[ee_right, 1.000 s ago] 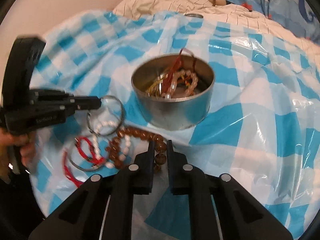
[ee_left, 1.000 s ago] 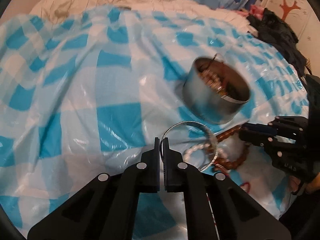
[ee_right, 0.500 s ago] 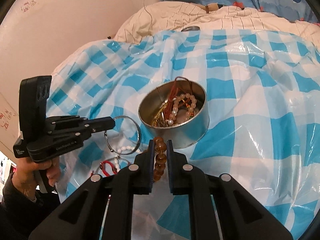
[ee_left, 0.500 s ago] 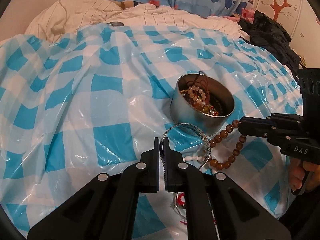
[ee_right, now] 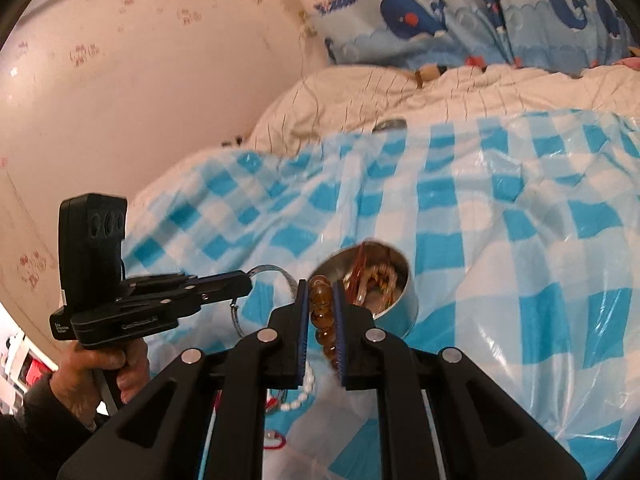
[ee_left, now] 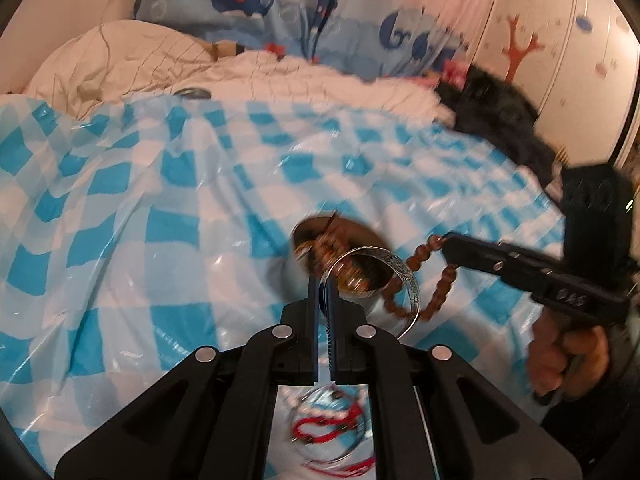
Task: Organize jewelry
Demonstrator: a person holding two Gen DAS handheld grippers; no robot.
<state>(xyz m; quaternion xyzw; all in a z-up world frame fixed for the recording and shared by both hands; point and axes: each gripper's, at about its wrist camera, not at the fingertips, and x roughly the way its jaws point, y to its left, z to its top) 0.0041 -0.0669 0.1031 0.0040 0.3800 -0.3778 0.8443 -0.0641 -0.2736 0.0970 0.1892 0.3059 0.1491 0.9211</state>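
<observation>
My left gripper (ee_left: 323, 286) is shut on the rim of a silver bangle (ee_left: 400, 272), which stands up in the air in front of a round metal tin (ee_left: 304, 240) holding several bracelets. My right gripper (ee_right: 321, 286) is shut on a brown bead bracelet (ee_right: 321, 300); its beads (ee_left: 442, 288) hang in a loop beside the tin (ee_right: 400, 304). In the right wrist view the left gripper (ee_right: 244, 286) holds the bangle (ee_right: 272, 270) to the left of the tin. A red cord bracelet (ee_left: 332, 428) and white pearl beads (ee_right: 302, 394) lie on the cloth below.
A blue and white checked plastic sheet (ee_left: 160, 220) covers the bed. A cream quilt (ee_left: 120, 60) and whale-print pillows (ee_left: 248, 4) lie behind. A round tin lid (ee_left: 194, 93) rests at the sheet's far edge, dark clothes (ee_left: 504, 120) at the right.
Both grippers have risen and tilted up, lifting the bangle and the bead bracelet off the cloth. The tin now sits lower in both views and more wall shows.
</observation>
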